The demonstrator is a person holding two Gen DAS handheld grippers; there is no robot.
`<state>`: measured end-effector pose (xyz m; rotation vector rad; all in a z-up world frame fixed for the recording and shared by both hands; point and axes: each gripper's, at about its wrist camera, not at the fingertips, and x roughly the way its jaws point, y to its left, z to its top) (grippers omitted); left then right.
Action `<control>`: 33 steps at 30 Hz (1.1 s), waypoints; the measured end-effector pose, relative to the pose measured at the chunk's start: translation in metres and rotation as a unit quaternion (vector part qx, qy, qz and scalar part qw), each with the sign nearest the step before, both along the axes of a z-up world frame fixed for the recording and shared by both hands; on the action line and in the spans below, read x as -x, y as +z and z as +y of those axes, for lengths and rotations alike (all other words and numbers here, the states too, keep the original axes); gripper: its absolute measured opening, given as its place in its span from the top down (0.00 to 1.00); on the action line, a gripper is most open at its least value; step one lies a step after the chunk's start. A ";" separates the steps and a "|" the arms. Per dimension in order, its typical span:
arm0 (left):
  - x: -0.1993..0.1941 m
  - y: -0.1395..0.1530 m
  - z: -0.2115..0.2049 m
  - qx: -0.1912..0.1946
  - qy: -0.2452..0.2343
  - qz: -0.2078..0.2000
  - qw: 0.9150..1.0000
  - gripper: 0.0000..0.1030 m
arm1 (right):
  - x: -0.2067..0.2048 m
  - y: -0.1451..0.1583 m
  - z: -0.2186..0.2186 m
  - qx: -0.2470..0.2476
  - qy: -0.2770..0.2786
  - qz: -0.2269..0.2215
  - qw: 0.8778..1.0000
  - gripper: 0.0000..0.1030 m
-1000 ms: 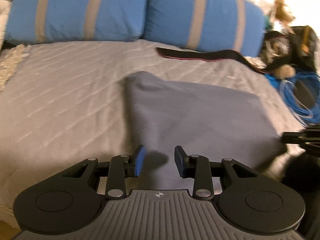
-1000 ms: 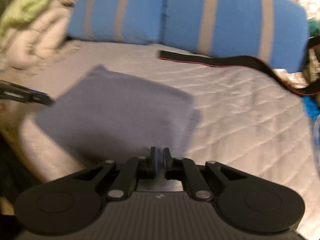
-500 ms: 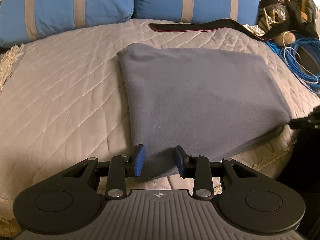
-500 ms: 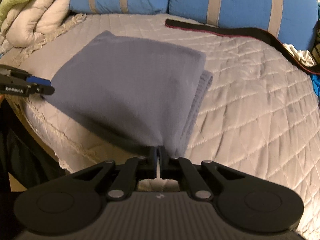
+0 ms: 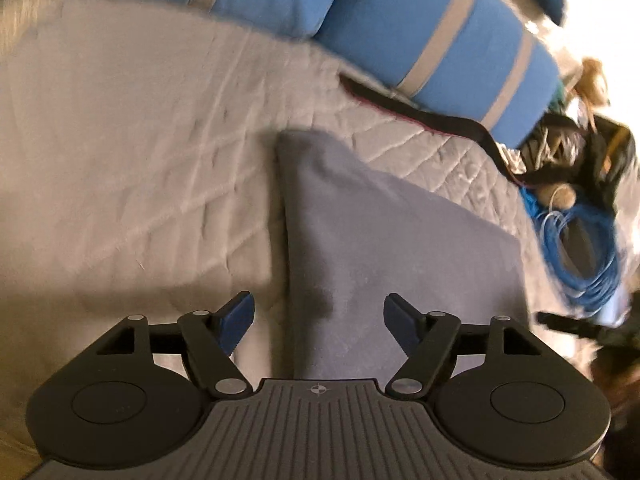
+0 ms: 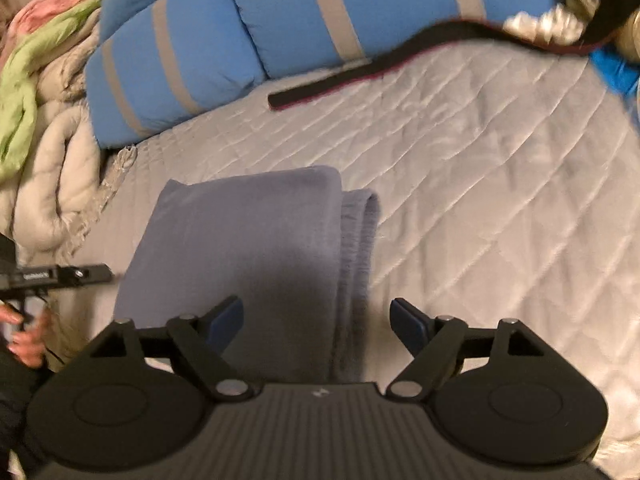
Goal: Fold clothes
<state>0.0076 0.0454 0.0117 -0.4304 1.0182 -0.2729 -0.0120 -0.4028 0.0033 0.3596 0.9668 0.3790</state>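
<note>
Left wrist view: we see the folded grey-blue garment (image 5: 400, 248) lying flat on the quilted bedspread (image 5: 140, 152), running from lower centre toward the middle right of the frame. Our left gripper (image 5: 319, 320) hovers over its near edge, fingers spread wide, gripping nothing. In the right wrist view the garment (image 6: 248, 248) fills the lower centre, its stacked folded layers showing along its right side. Our right gripper (image 6: 316, 320) is likewise parted and empty above it. Beyond, a black strap (image 6: 360, 76) crosses the upper bedspread, touching the blue striped pillows (image 6: 280, 32). A coil of blue cable (image 5: 580, 248) sits at the right edge in the left view.
</note>
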 end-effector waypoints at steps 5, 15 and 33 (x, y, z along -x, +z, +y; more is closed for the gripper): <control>-0.017 -0.016 0.003 0.046 -0.001 0.029 0.999 0.32 | -0.039 -0.026 0.003 -0.035 -0.007 0.059 0.998 0.15; -0.046 -0.044 0.007 0.131 -0.002 0.081 0.988 0.77 | -0.058 -0.047 -0.001 -0.108 -0.013 0.091 0.990 0.67; -0.023 0.031 0.023 0.140 -0.008 -0.035 0.989 0.81 | -0.046 0.000 0.000 -0.150 0.012 0.032 0.988 0.73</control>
